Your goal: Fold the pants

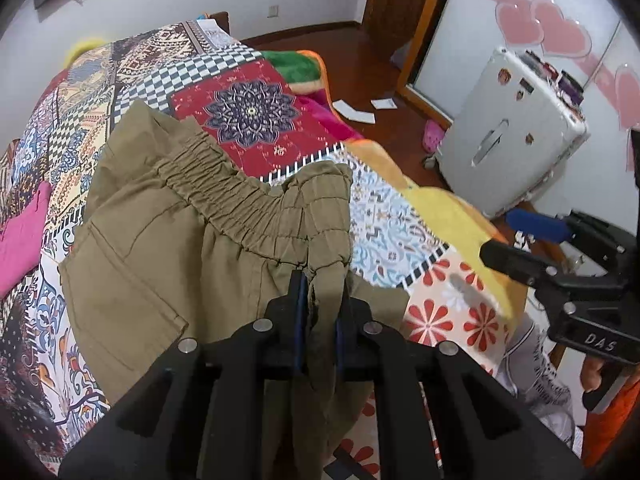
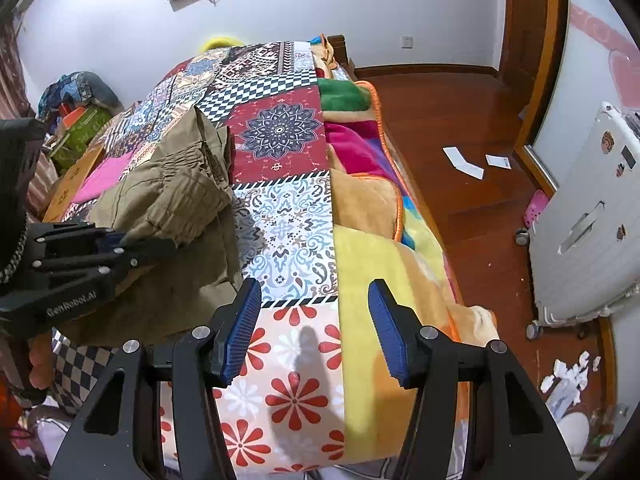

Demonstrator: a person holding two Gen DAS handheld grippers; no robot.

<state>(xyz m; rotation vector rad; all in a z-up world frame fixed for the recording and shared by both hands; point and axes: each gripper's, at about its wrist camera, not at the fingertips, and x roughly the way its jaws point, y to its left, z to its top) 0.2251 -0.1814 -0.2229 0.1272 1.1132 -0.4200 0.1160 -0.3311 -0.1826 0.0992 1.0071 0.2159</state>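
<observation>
Olive-khaki pants (image 1: pixel 168 236) with an elastic waistband lie bunched on the patchwork bed. My left gripper (image 1: pixel 320 284) is shut on a fold of the pants near the waistband and holds it lifted. In the right wrist view the pants (image 2: pixel 172 196) sit at the left, with the left gripper (image 2: pixel 160 246) clamped on their edge. My right gripper (image 2: pixel 314 308) is open and empty above the bedspread, to the right of the pants. It also shows at the right edge of the left wrist view (image 1: pixel 516 240), apart from the cloth.
The bed carries a patchwork cover (image 2: pixel 288 220) and a yellow-orange blanket (image 2: pixel 384 248). A pink cloth (image 1: pixel 20 240) lies at the left. A white suitcase (image 1: pixel 508 132) stands on the wooden floor (image 2: pixel 460 160) right of the bed, with papers and a pink shoe nearby.
</observation>
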